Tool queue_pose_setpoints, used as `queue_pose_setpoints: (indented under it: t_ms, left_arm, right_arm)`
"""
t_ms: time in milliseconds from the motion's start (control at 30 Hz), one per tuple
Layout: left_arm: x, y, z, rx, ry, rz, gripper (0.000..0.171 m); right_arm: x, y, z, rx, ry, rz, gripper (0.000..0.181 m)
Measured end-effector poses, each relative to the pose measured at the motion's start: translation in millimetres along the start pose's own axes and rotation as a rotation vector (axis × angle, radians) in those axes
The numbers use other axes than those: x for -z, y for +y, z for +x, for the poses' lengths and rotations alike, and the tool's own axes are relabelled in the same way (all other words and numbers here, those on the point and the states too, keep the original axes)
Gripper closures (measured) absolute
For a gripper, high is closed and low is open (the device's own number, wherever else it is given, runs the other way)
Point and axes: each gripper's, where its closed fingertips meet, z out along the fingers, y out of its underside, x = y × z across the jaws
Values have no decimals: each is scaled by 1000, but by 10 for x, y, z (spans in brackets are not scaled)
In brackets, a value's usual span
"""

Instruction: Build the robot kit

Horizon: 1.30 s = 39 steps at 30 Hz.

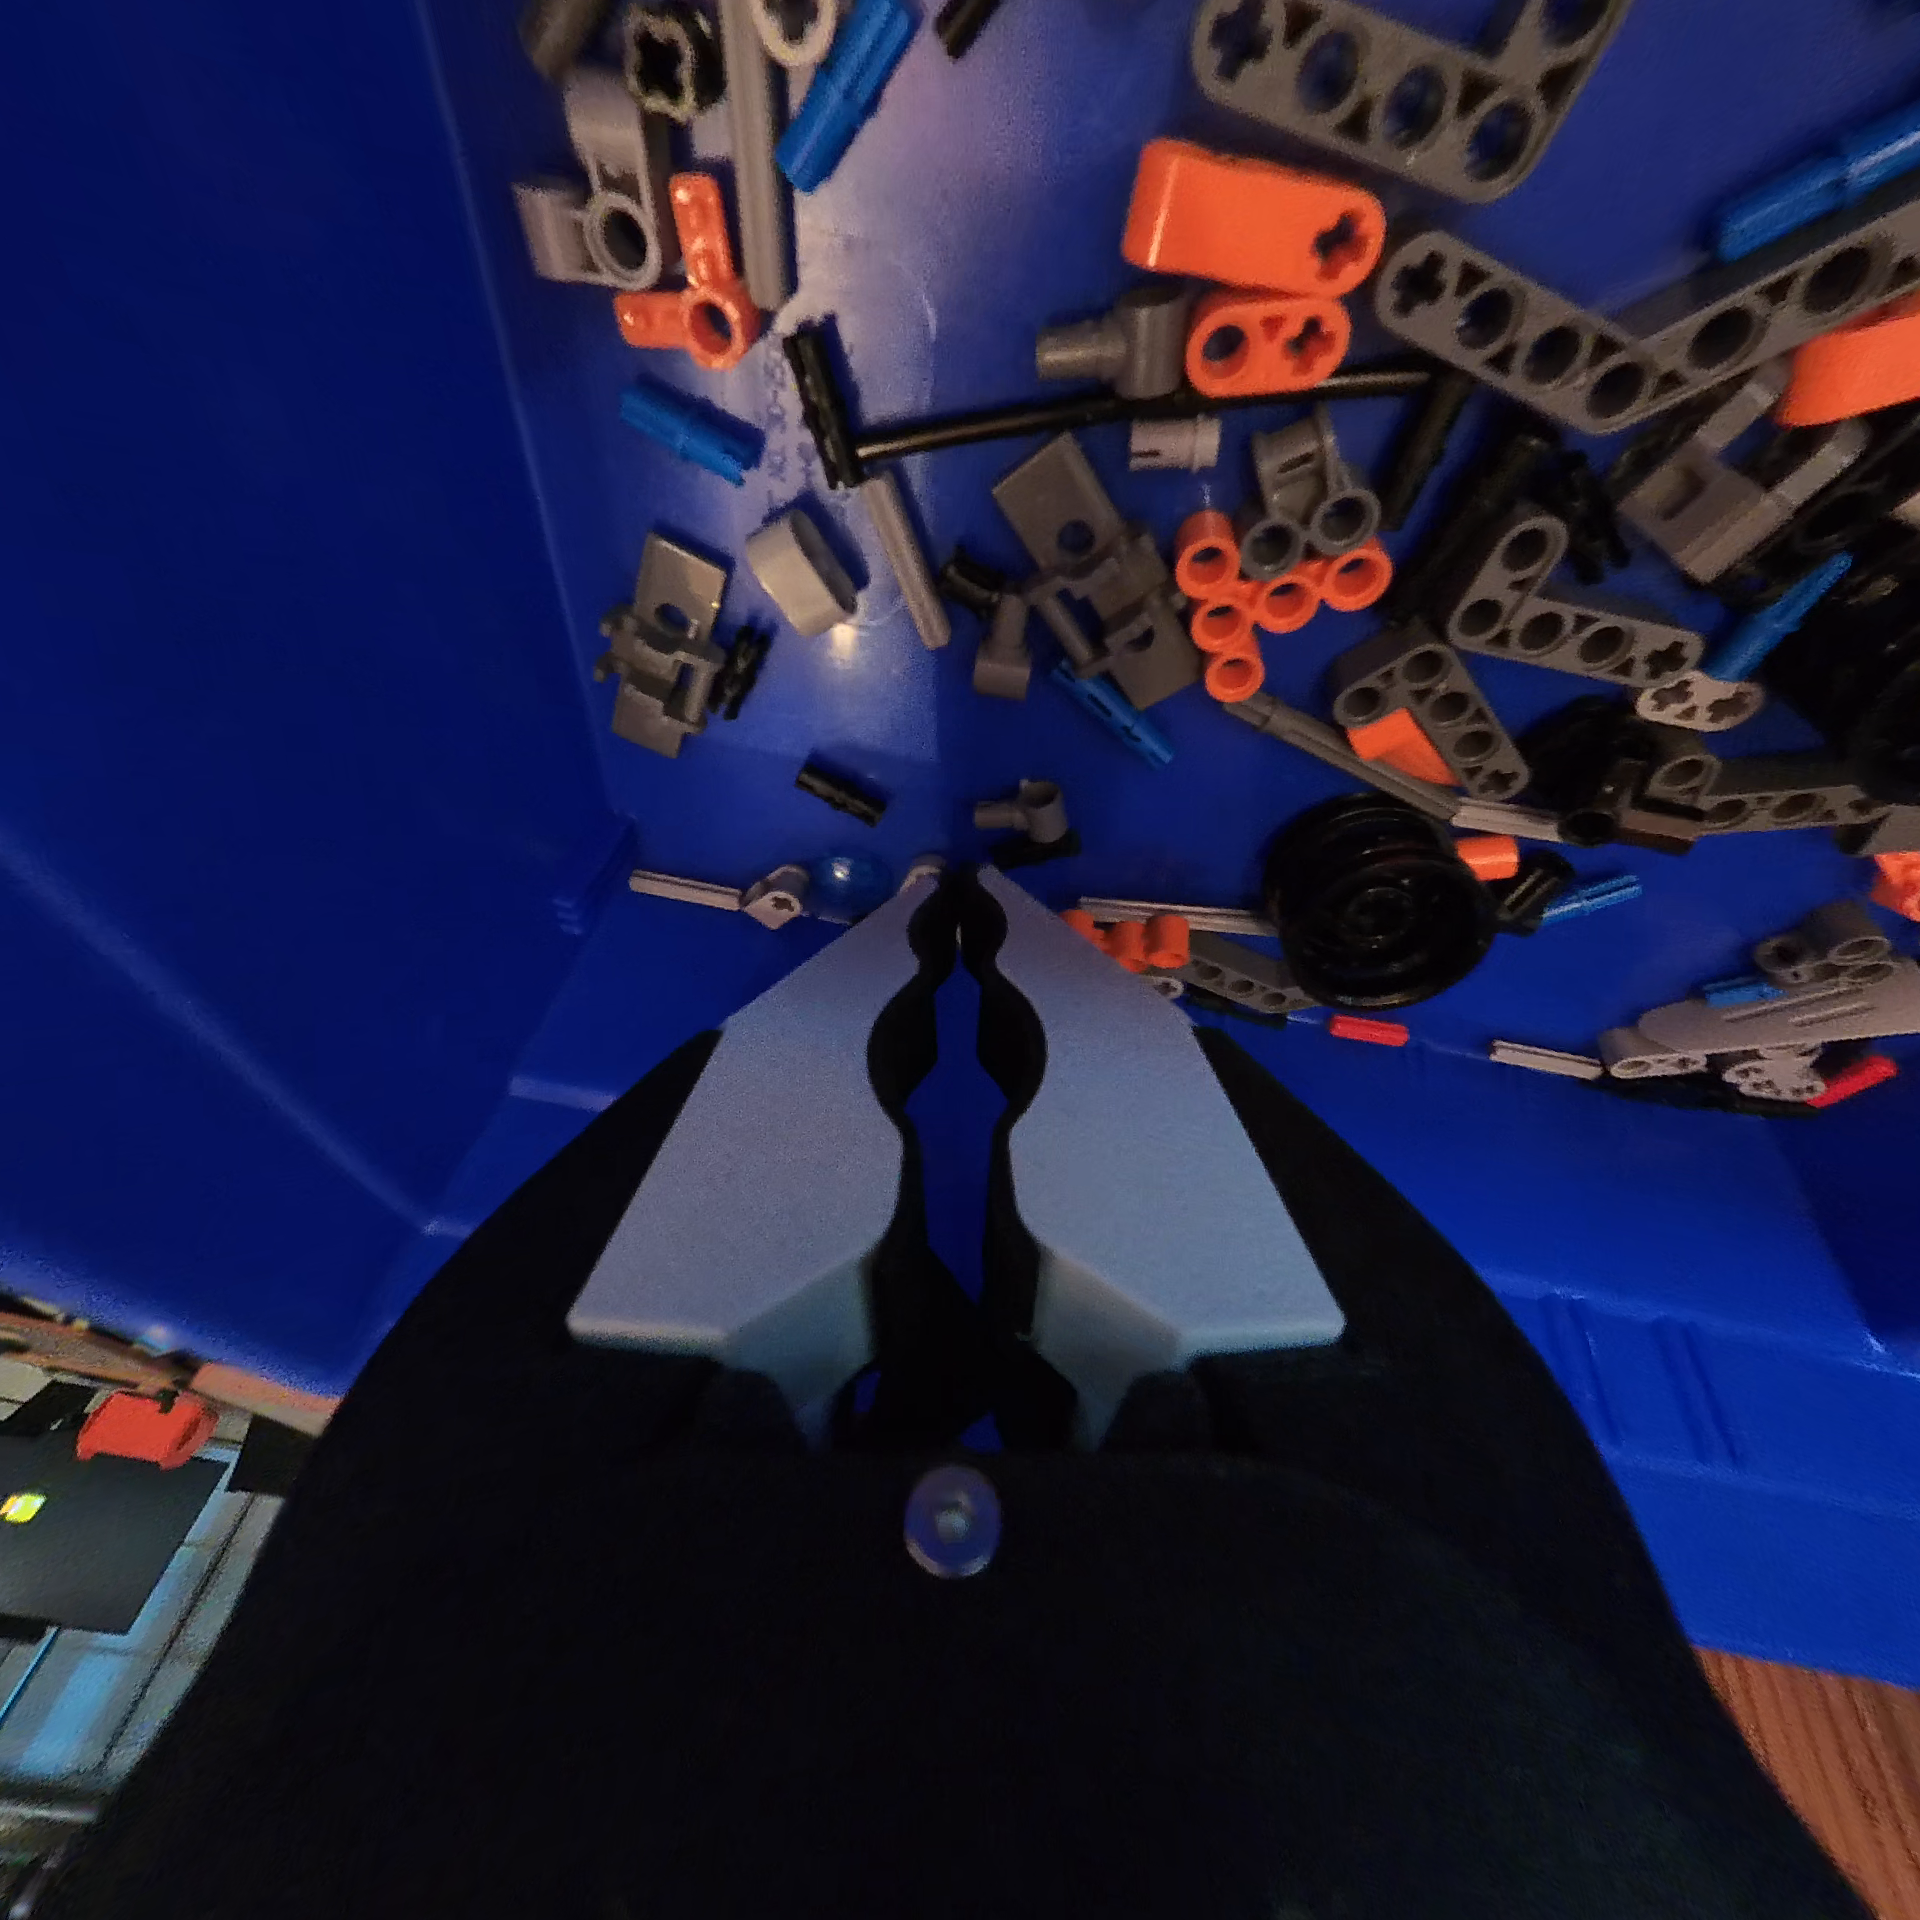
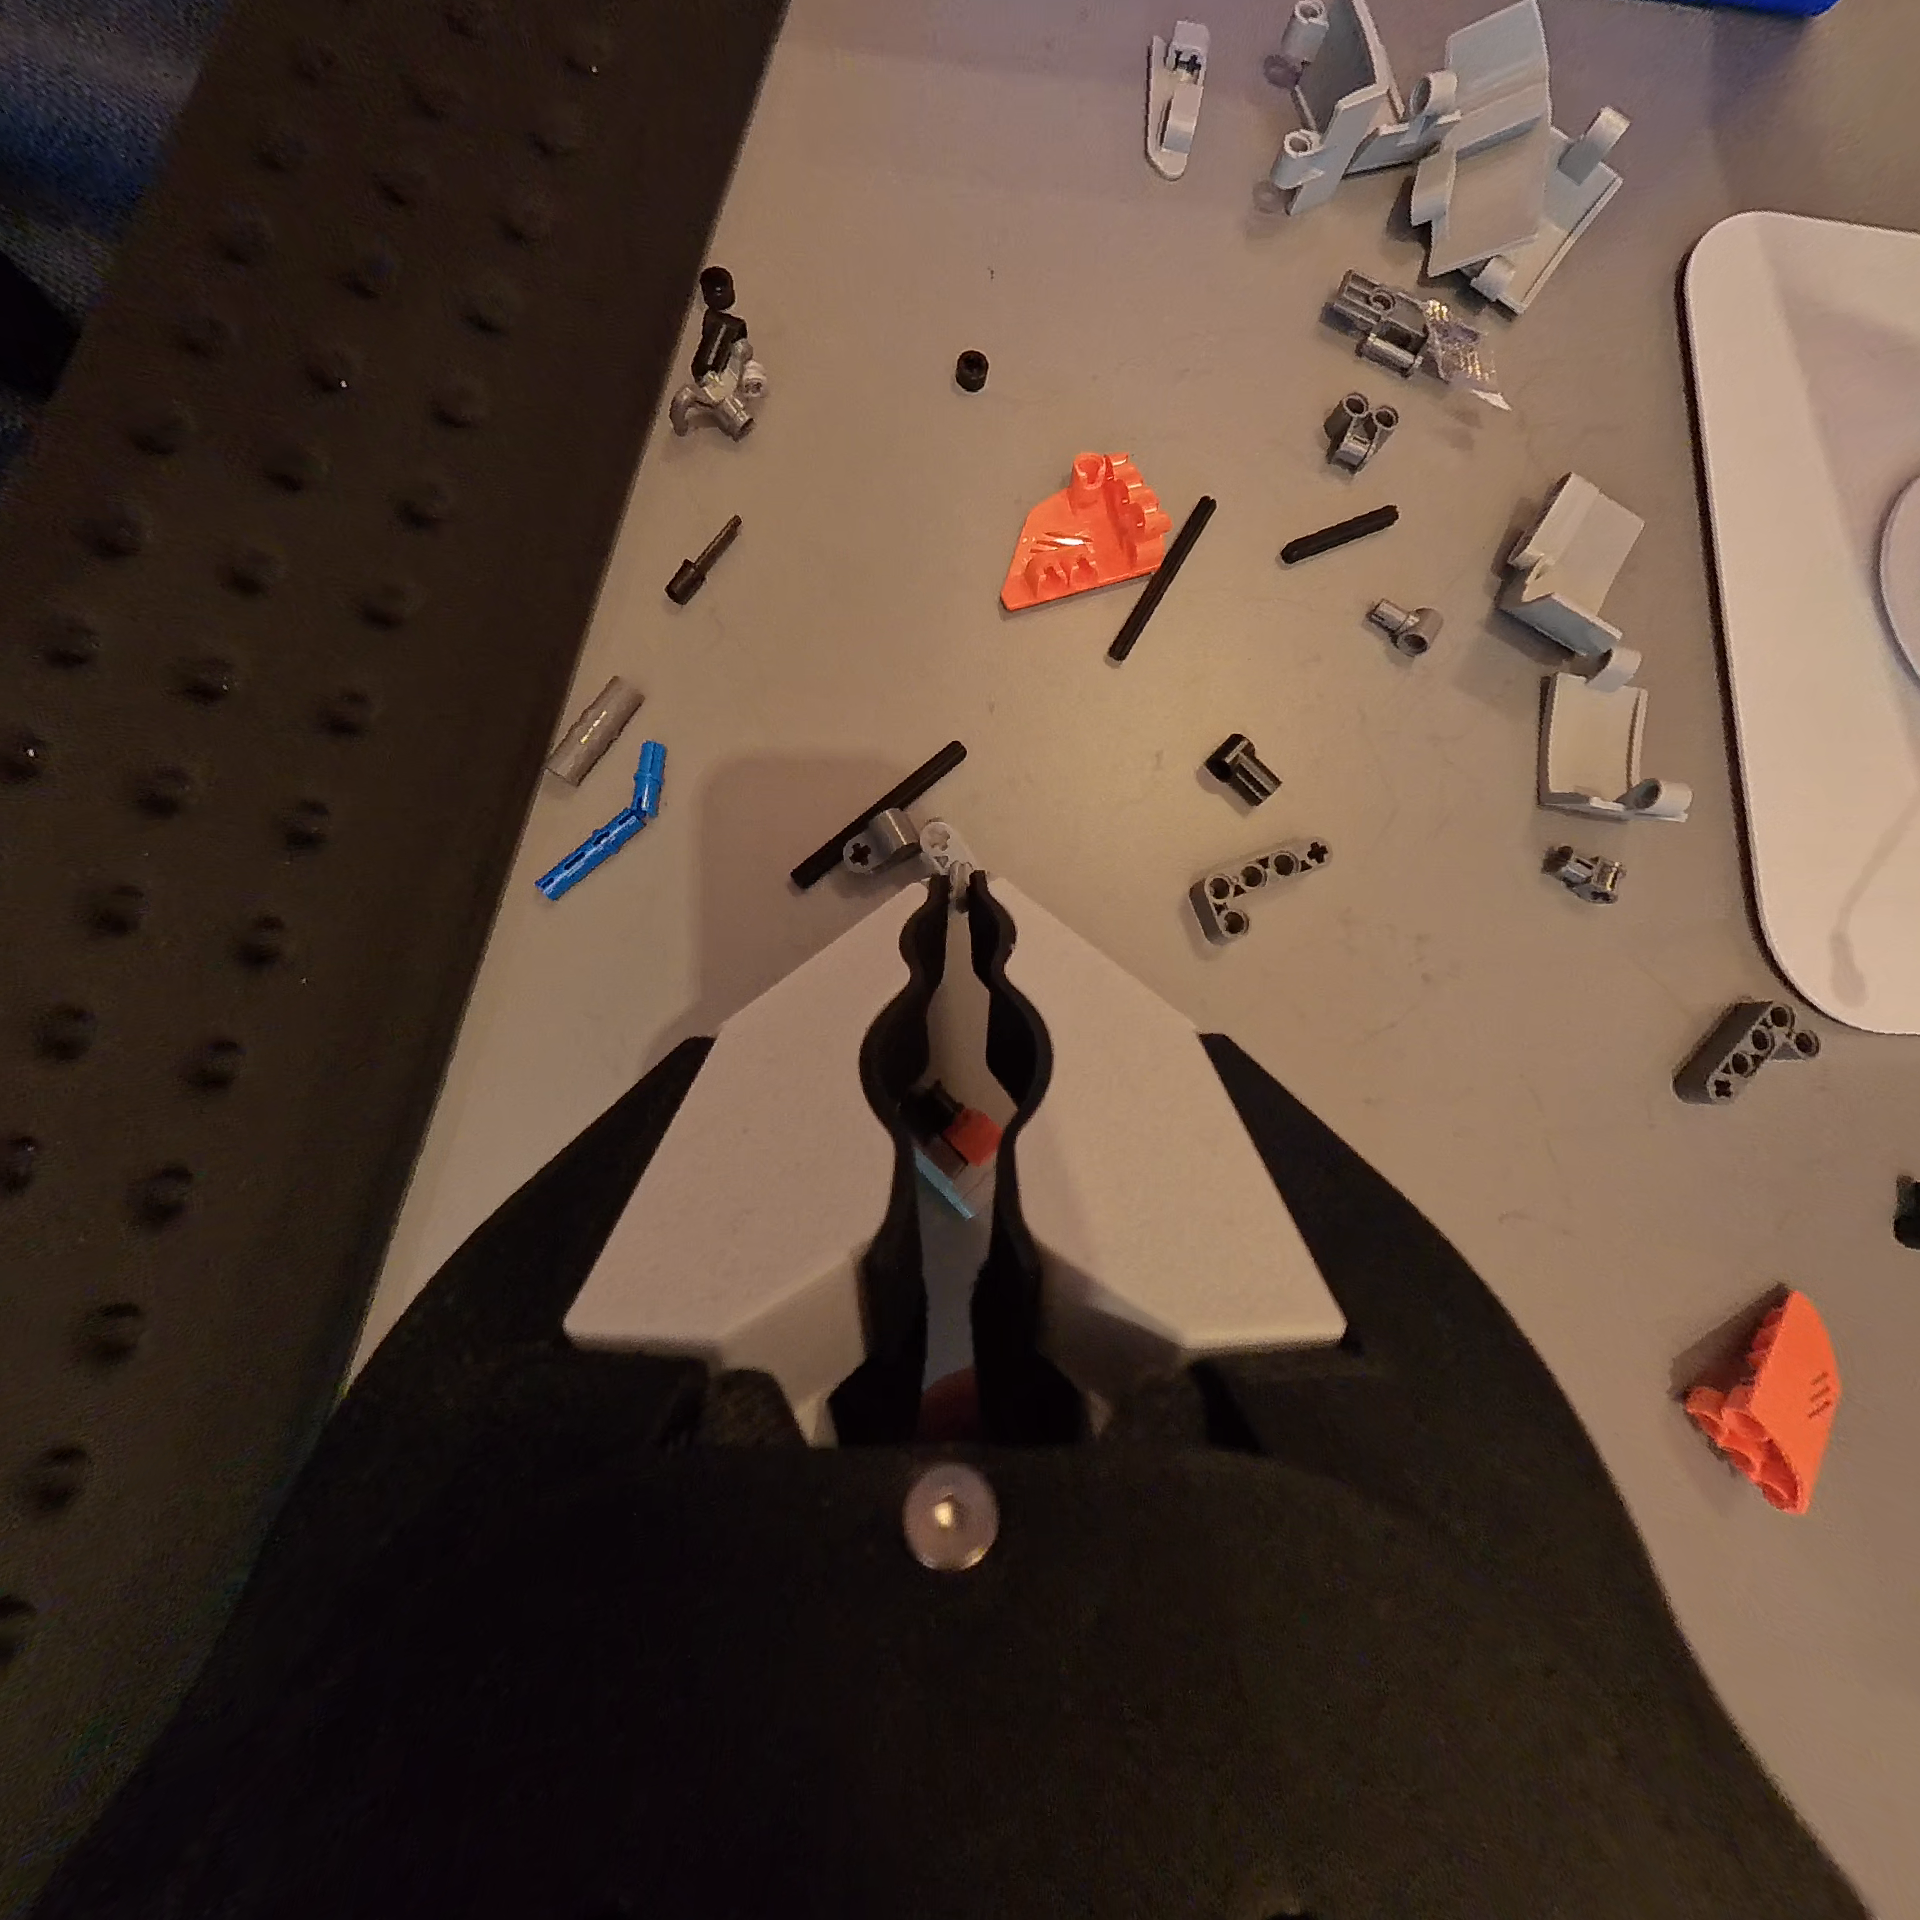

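Note:
In the left wrist view my left gripper (image 1: pixel 958 883) is down inside a blue bin (image 1: pixel 312 727), near its corner. Its jaws are closed together at the tips, and I cannot tell if anything small is pinched. Nearest it are a small grey connector (image 1: pixel 1023 812), a blue ball (image 1: pixel 847 883) and a black wheel (image 1: pixel 1371 904). In the right wrist view my right gripper (image 2: pixel 954 883) is shut on a small light grey connector (image 2: pixel 943 844). That connector joins a darker grey connector (image 2: pixel 883 836) on a black axle (image 2: pixel 878 816), above a grey table (image 2: pixel 935 260).
The bin holds several grey beams (image 1: pixel 1392 83), orange parts (image 1: pixel 1247 213) and blue pins (image 1: pixel 847 94). On the table lie an orange panel (image 2: pixel 1081 535), black axles (image 2: pixel 1162 577), a blue pin (image 2: pixel 603 826), grey L-beams (image 2: pixel 1252 883) and pale panels (image 2: pixel 1455 145). A white tray (image 2: pixel 1808 582) is right, a studded dark mat (image 2: pixel 260 623) left. My left gripper is the nearer one to the black wheel (image 1: pixel 1371 904): about 7 cm, against 40 cm.

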Motion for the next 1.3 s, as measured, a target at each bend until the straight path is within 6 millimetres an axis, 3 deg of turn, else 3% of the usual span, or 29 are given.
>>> queue_pose_setpoints:
  t_ms: [200,433,733,1300]
  left_arm:
    - [65,56,-141,36,-66,18,168]
    - [-23,61,-38,-37,-29,-17,155]
    - [-75,69,-104,-94,-54,-64,164]
    - [-67,53,-151,-123,-85,-55,157]
  right_arm:
    - [1,2,1,-1,0,0,180]
    - [-1,4,-2,-2,-2,-1,180]
    - [-8,9,-4,-1,-3,-3,180]
    - [-22,26,-11,-3,-8,-8,180]
